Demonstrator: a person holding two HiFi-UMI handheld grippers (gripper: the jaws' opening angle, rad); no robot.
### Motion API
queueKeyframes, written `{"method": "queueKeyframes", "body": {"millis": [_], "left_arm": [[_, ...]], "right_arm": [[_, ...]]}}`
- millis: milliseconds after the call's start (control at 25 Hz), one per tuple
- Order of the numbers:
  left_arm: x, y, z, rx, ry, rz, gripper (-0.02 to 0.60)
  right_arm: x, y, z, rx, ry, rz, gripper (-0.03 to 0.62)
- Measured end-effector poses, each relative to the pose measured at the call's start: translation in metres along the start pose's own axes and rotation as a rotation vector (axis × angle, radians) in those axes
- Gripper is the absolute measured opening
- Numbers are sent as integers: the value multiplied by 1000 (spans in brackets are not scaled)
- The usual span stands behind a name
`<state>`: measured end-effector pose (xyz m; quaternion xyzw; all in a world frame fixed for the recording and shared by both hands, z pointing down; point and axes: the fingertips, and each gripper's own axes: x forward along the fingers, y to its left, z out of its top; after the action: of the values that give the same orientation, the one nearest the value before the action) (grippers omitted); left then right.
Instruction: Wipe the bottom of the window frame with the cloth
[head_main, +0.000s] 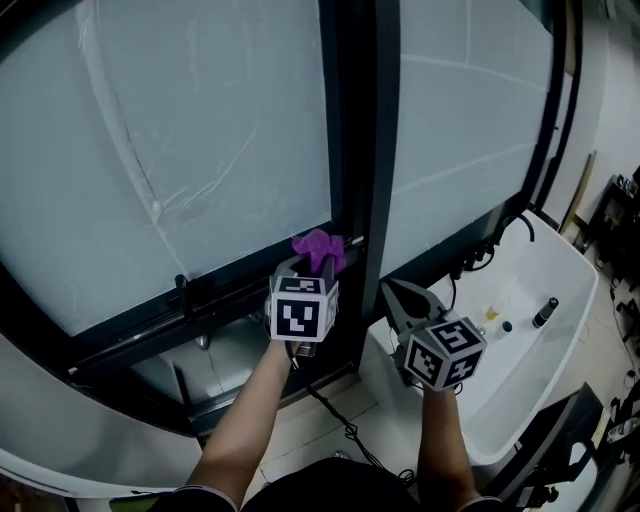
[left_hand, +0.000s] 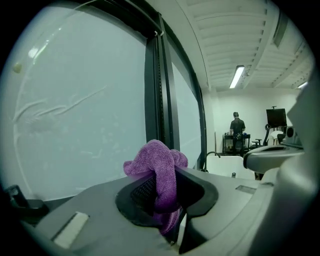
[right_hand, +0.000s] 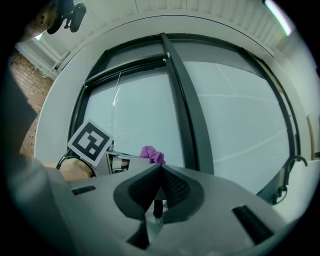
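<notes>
While in basin (head_main: 530, 372), bottle (head_main: 545, 312); cloth (head_main: 320, 248) in jaws.

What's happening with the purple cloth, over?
Left gripper shut on purple cloth, by window frame bottom. Right gripper shut, empty. Small black fitting on frame, leftward.

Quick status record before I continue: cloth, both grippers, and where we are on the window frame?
cloth: purple cloth, bunched, clamped between the left jaws
left gripper: shut on the cloth, held up at the window frame's bottom rail
position on frame: right end of that rail, beside the central upright
cloth contact with rail: cannot tell
right gripper: jaws together, nothing between them, held near the white sink
</notes>
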<state>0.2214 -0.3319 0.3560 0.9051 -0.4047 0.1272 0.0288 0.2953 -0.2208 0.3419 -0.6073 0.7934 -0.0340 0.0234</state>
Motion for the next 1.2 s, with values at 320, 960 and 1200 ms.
{"method": "queueKeyframes", "body": {"millis": [320, 960, 1200], "left_arm": [[-87, 69, 8, -31, -62, 133, 83], [-245, 206, -59, -139, -20, 464, 83], [-267, 227, -81, -158, -2, 491, 83]], "right_arm": [[39, 83, 6, -32, -4, 159, 15], [106, 259, -11, -74, 44, 488, 14], [118, 287, -18, -78, 57, 522, 14]]}}
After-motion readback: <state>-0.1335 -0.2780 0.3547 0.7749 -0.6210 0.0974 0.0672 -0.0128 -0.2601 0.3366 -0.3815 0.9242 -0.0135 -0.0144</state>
